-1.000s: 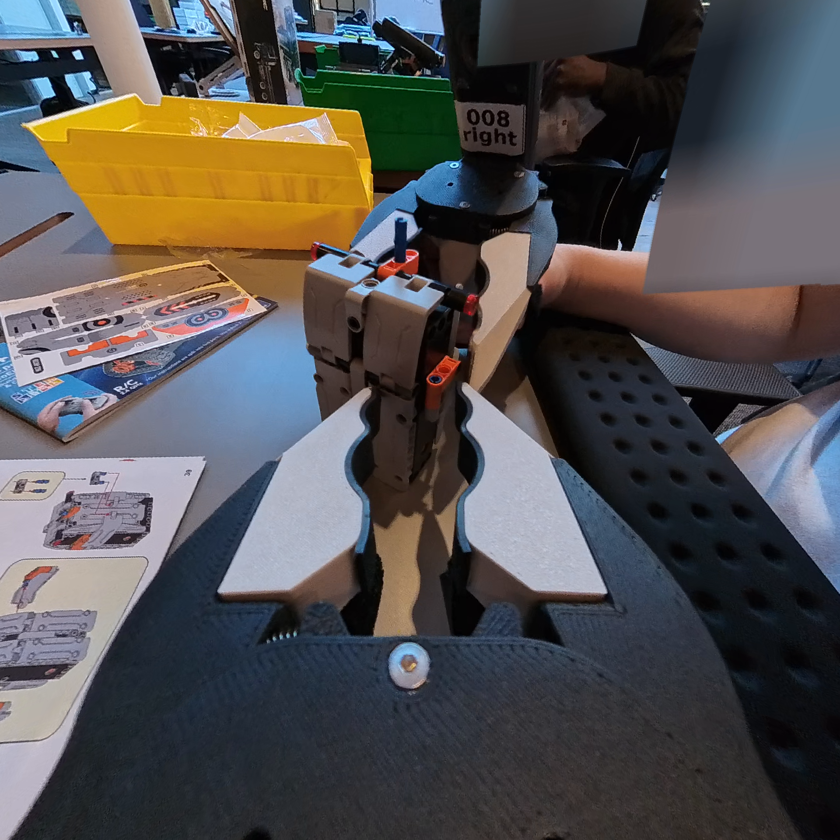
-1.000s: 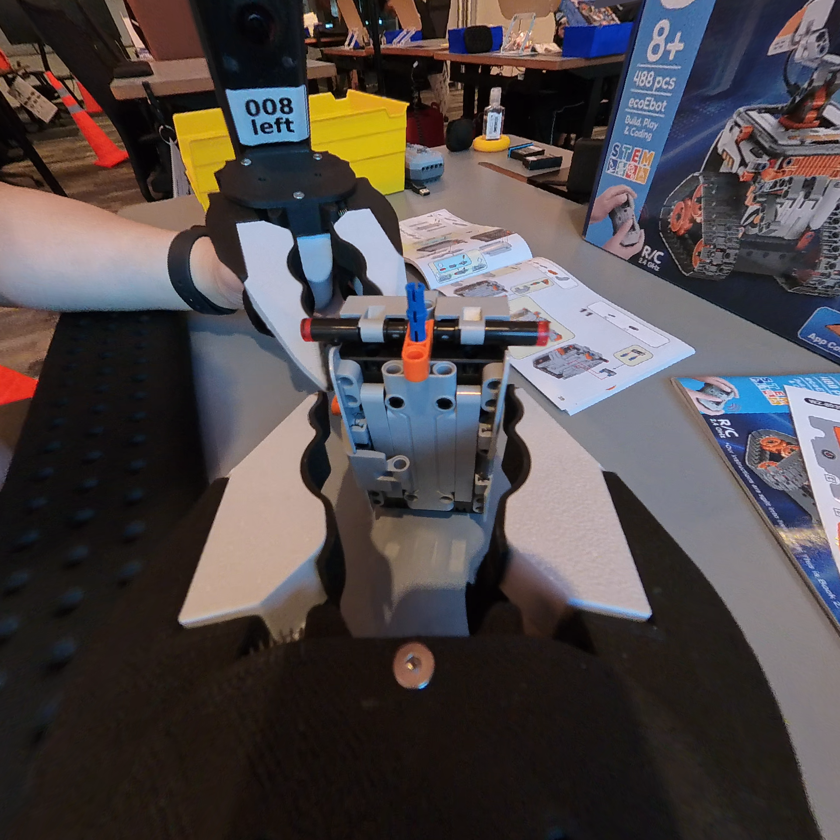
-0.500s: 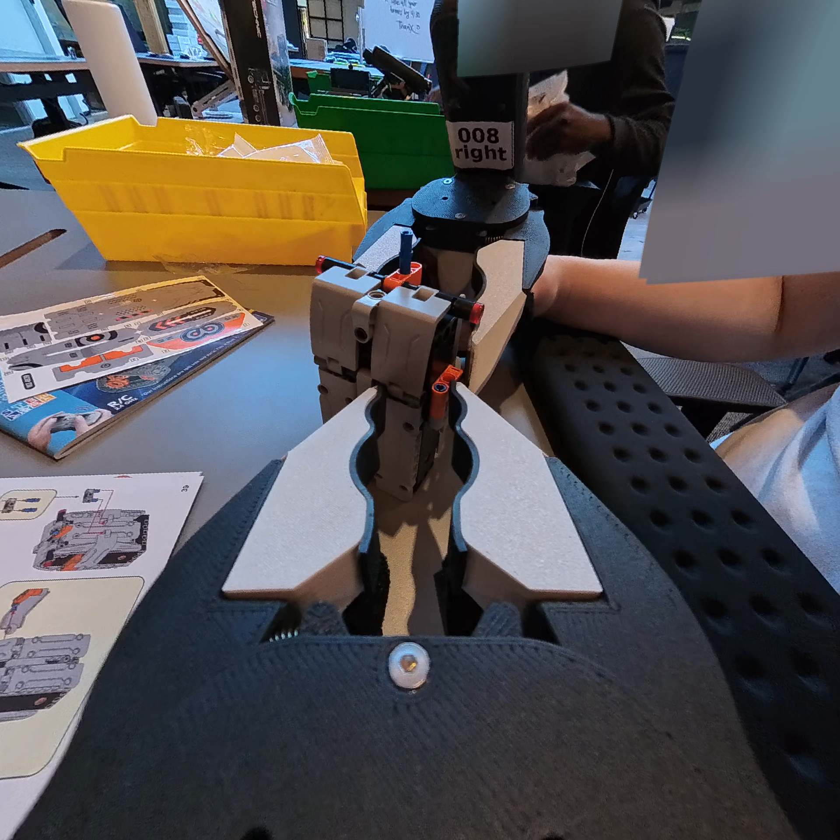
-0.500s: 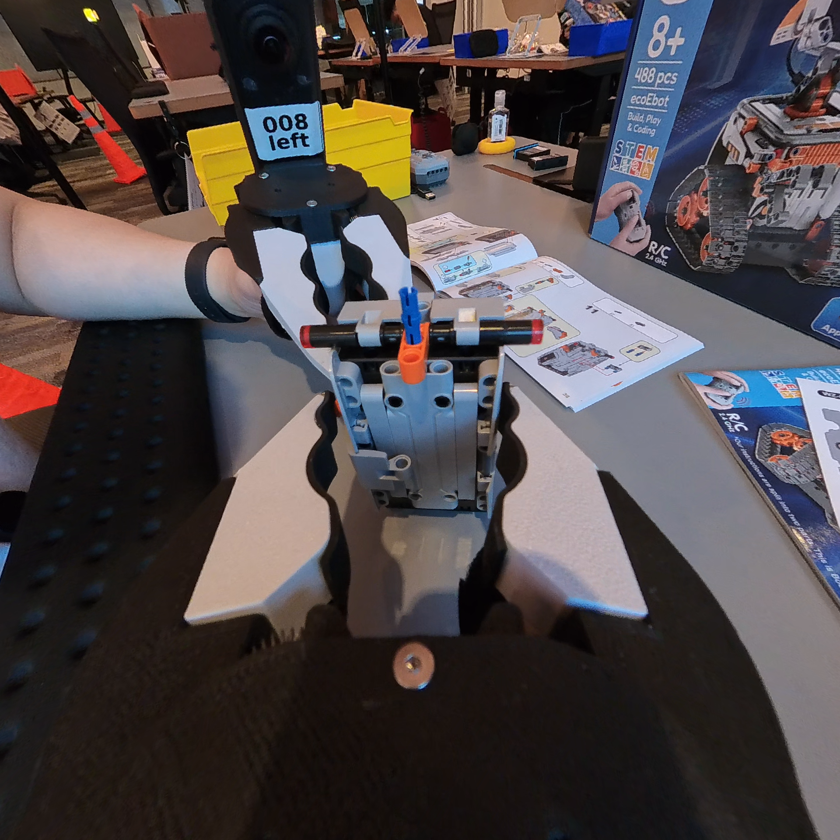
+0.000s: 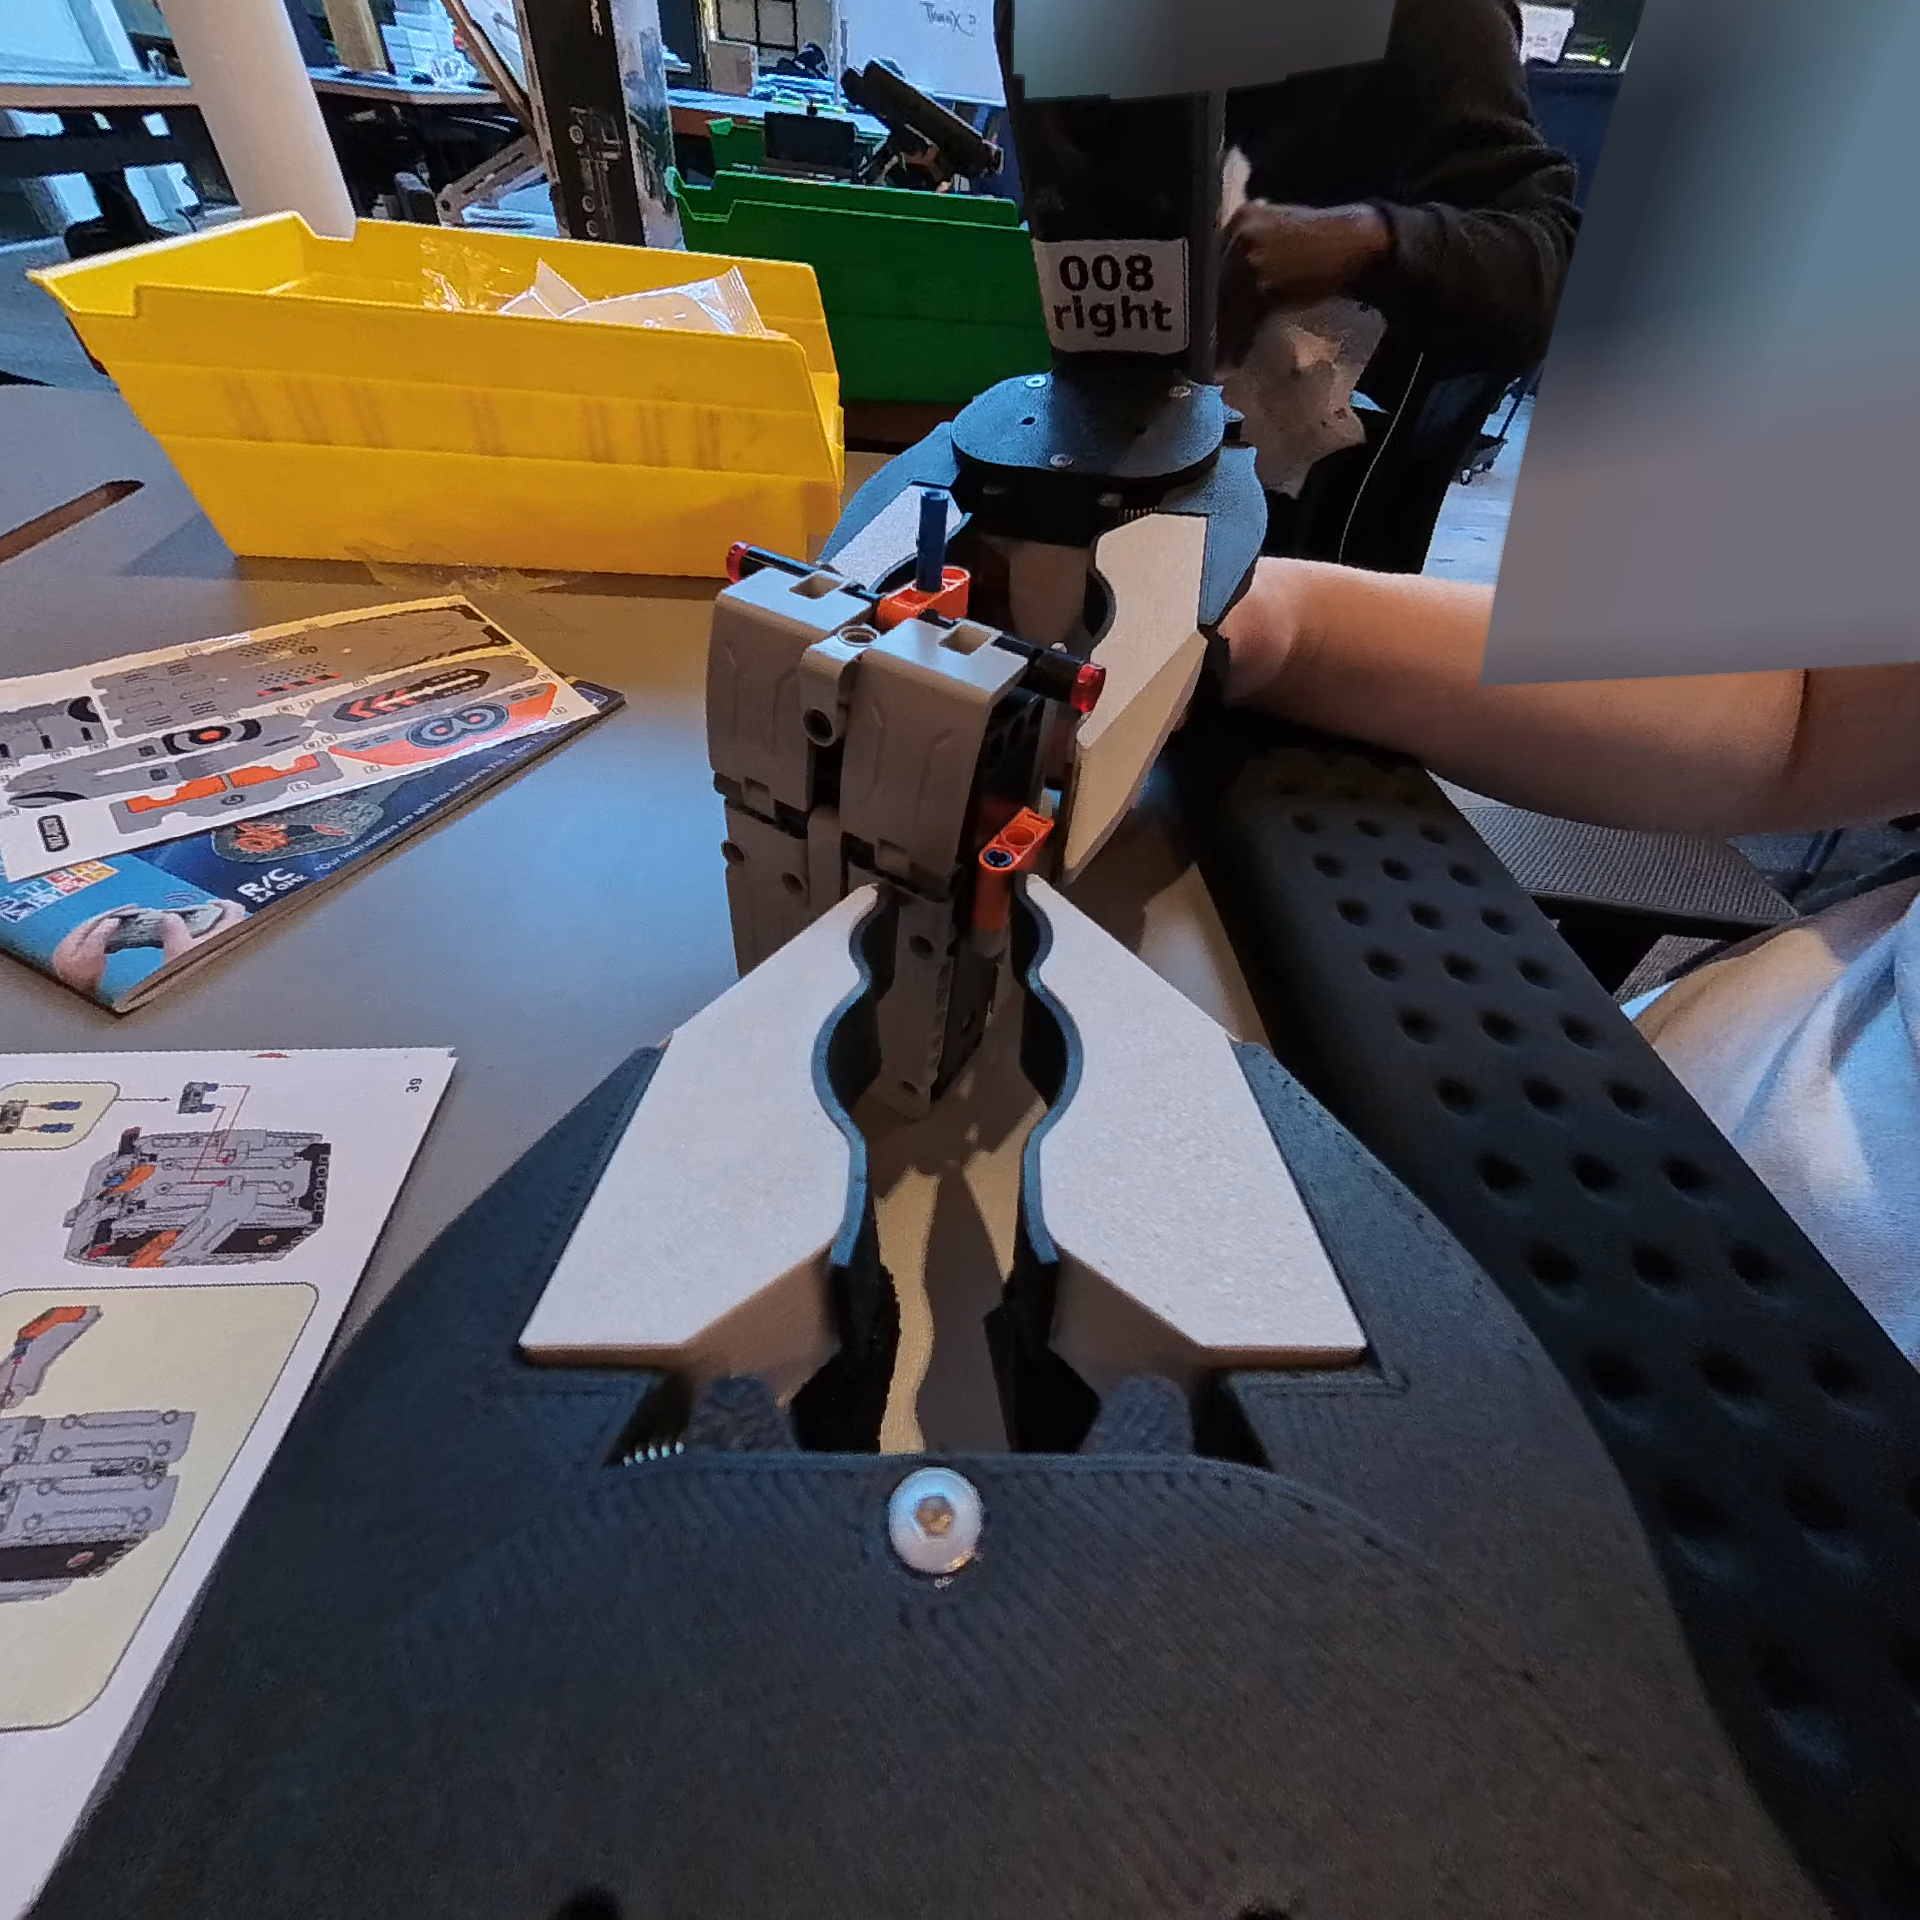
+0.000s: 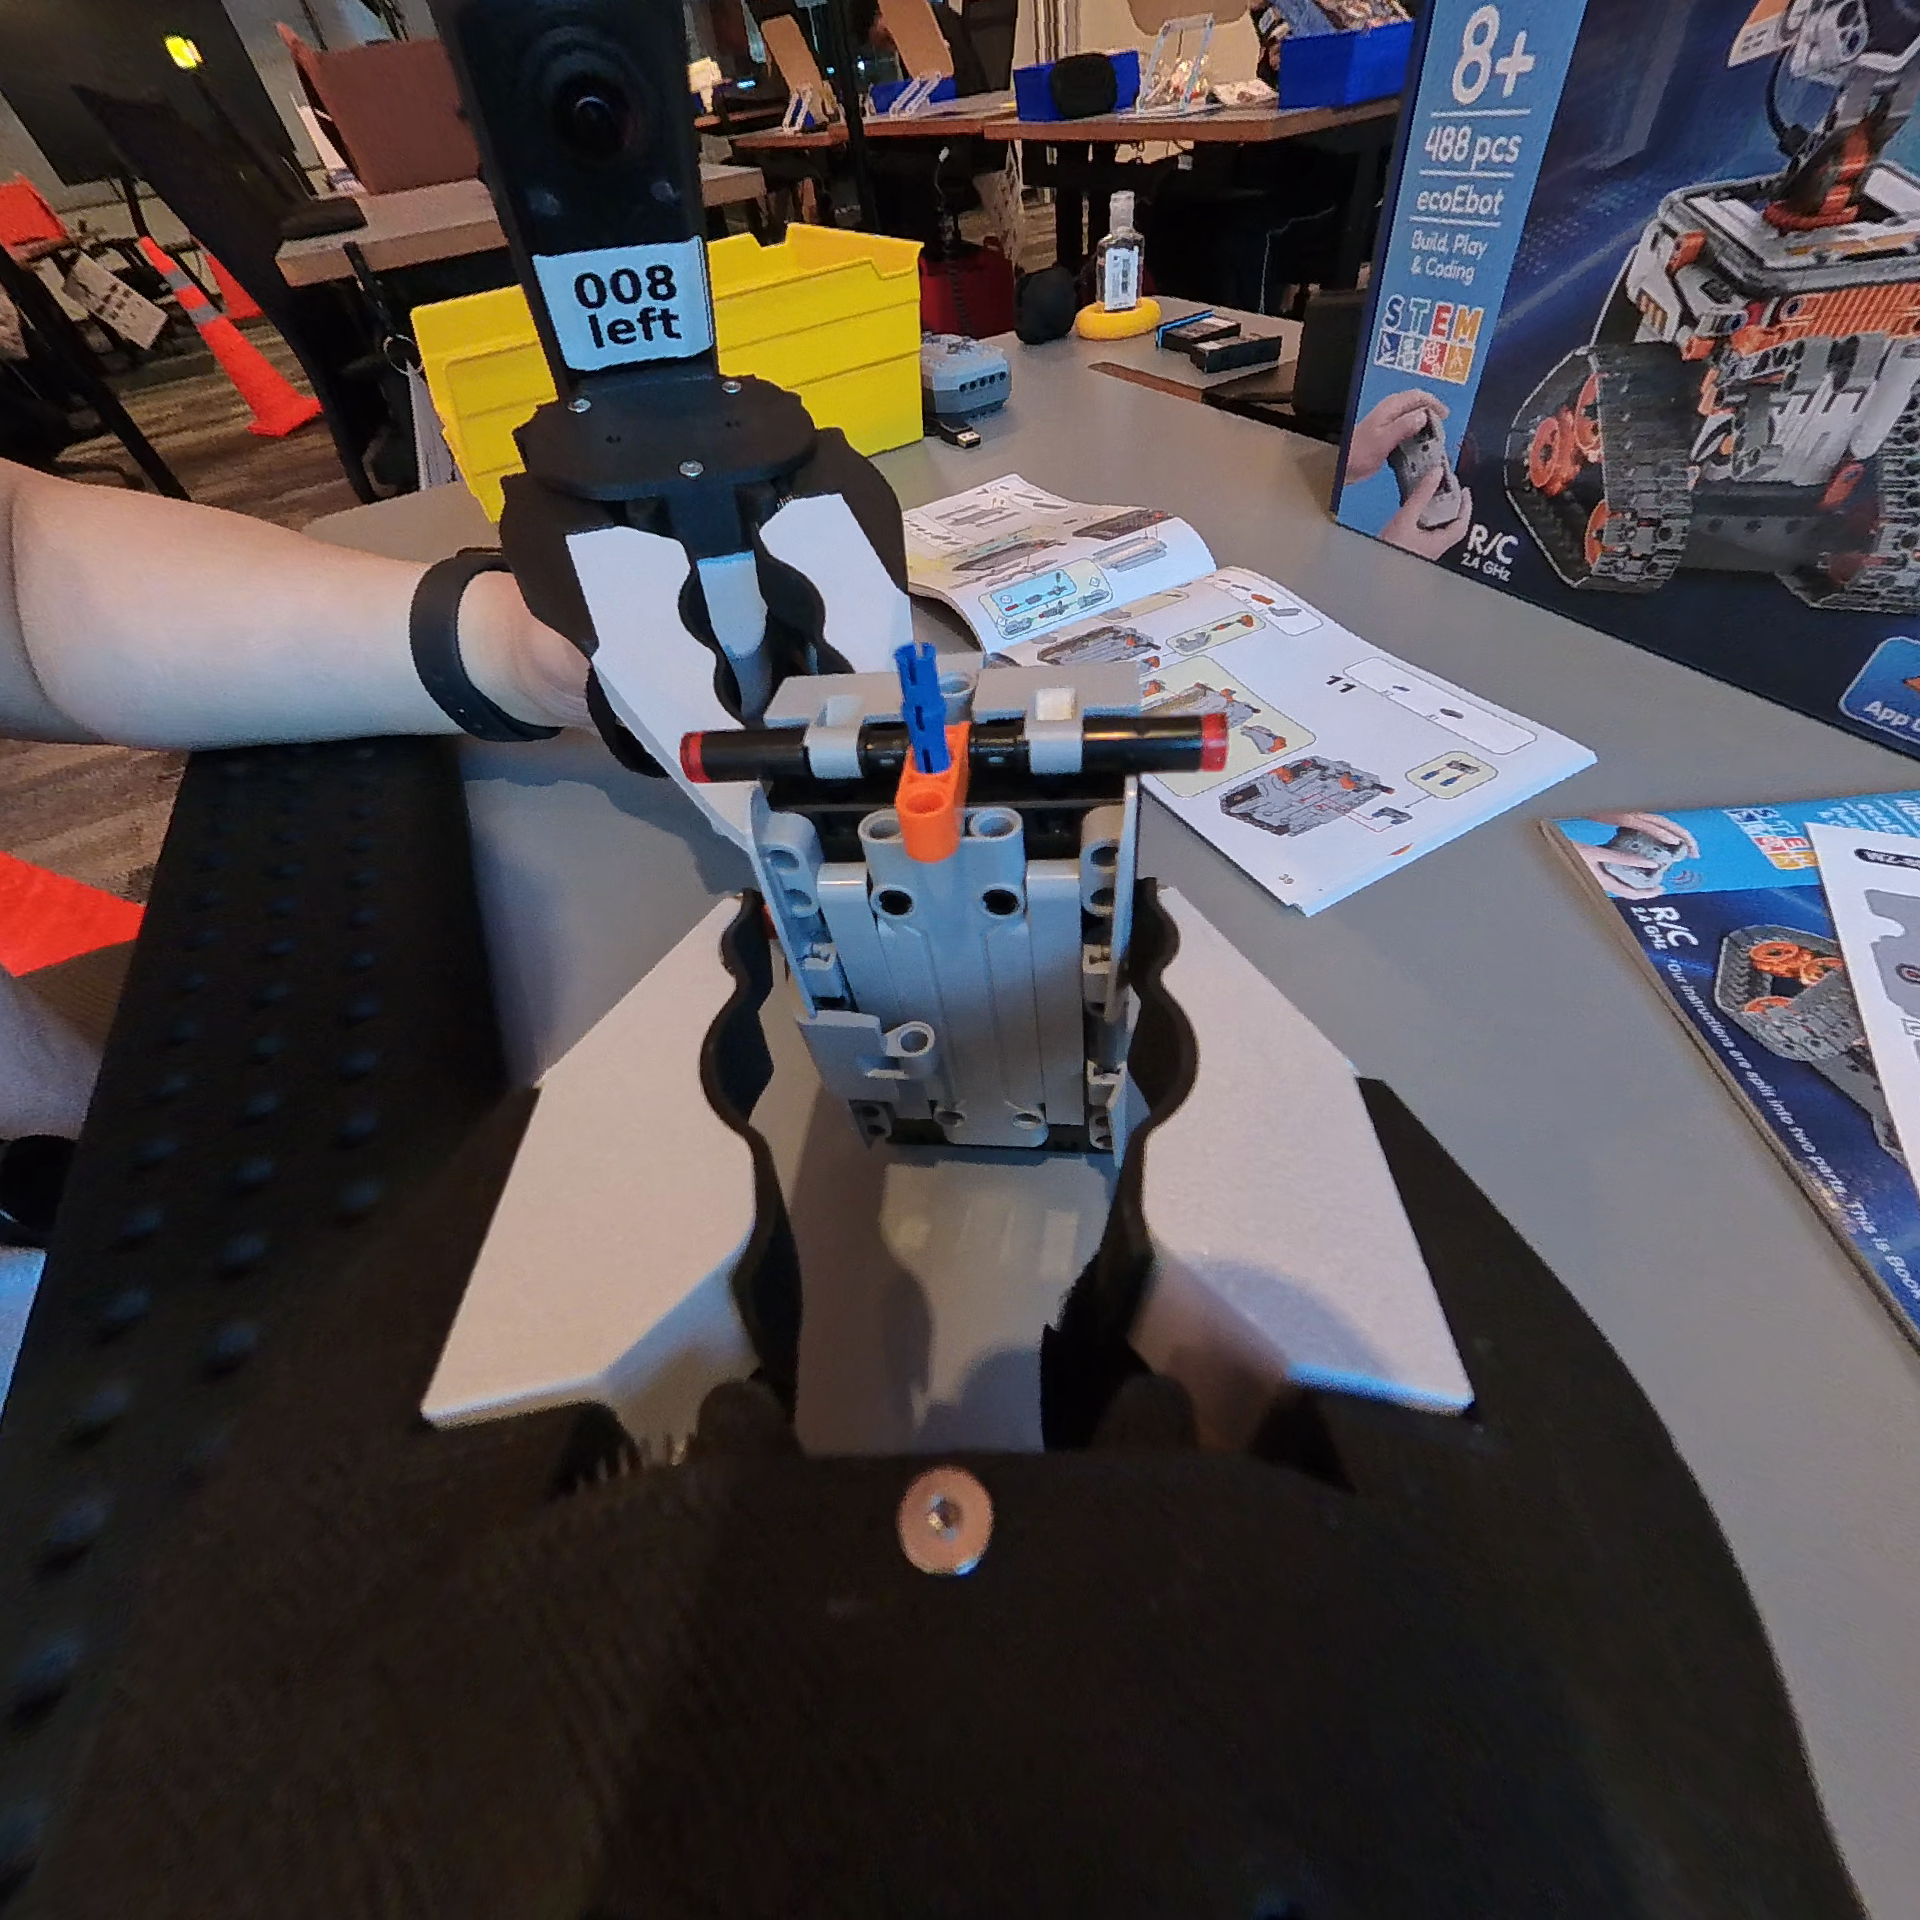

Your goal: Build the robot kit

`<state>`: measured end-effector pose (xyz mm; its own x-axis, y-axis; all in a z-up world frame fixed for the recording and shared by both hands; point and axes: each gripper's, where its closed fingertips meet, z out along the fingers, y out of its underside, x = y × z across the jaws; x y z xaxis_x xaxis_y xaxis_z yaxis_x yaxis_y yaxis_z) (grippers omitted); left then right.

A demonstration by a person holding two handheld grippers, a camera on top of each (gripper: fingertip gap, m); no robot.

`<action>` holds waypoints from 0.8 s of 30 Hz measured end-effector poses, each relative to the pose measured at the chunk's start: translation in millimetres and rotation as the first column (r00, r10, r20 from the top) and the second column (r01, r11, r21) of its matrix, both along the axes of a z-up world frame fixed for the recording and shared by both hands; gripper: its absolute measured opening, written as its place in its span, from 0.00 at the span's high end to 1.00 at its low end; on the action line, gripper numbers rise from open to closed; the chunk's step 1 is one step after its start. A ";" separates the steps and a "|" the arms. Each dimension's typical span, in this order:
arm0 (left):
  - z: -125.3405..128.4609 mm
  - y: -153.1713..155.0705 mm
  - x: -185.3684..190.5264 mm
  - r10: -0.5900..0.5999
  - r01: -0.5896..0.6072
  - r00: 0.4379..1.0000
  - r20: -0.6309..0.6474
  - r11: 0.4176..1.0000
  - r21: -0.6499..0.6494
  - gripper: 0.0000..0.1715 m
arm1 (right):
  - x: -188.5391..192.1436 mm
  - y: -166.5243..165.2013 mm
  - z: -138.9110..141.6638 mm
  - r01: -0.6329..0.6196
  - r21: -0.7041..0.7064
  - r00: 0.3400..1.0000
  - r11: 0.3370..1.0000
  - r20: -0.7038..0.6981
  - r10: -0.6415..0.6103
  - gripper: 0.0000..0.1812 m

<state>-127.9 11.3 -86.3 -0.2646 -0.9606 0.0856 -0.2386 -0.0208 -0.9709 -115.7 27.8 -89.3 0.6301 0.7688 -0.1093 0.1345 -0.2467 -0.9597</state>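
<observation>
We've got the grey brick assembly (image 6: 951,966) held off the table (image 5: 540,914) btwn both tools. Right gripper (image 6: 951,1039) jaws clamp its wide flanks; left gripper (image 5: 940,997) jaws pinch a narrow lower edge.

To hold well imo: keep both squeezes even, don't twist, the blue pin (image 6: 920,701) and black axle (image 6: 951,750) up top look easy to knock.

Hard glossy plastic, studded holes; wavy pads, matte.

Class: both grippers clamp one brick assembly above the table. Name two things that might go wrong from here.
1. The left gripper pinches only a narrow edge of the assembly; it may slip or twist.
2. The blue pin stands loosely exposed on top; a knock might dislodge it.
</observation>
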 end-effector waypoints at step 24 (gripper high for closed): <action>-14.9 18.5 2.4 0.143 -0.129 0.984 -0.102 0.982 0.136 0.90 | 2.0 -2.0 -23.9 0.027 -0.043 0.993 0.999 0.116 -0.022 0.49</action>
